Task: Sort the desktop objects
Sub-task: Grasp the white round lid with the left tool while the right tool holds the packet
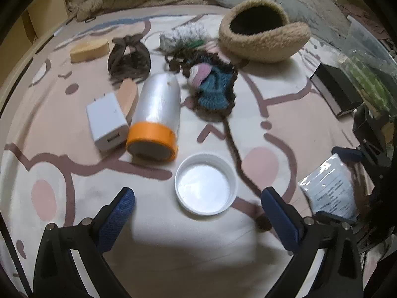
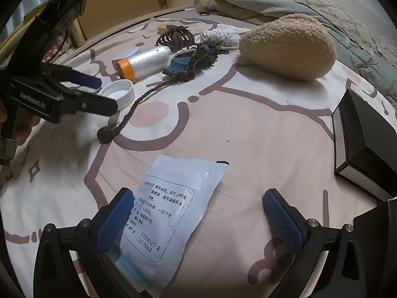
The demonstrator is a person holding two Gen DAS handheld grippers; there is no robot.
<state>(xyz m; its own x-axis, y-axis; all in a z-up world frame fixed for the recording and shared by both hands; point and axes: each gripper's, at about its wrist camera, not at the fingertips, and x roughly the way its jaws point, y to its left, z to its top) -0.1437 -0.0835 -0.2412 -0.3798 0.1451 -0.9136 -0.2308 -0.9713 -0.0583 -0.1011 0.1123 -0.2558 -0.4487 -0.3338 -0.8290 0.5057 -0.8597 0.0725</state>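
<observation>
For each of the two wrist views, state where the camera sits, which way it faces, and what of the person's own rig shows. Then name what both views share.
Left wrist: on the left gripper, facing forward over the white lid toward the fuzzy pouch; its own open blue fingers show.
Right wrist: on the right gripper, facing forward over the medicine sachet; own open fingers show, and the left gripper at left.
Shared: lid, sachet, pouch, orange-capped bottle.

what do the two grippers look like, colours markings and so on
Both are matte black plastic frames with silver screw heads at the finger joints. Each finger carries a blue pad with a fine mesh texture. The left gripper, seen from the right wrist view, bears white lettering on its body, too blurred to read surely. The right gripper looks the same.
</observation>
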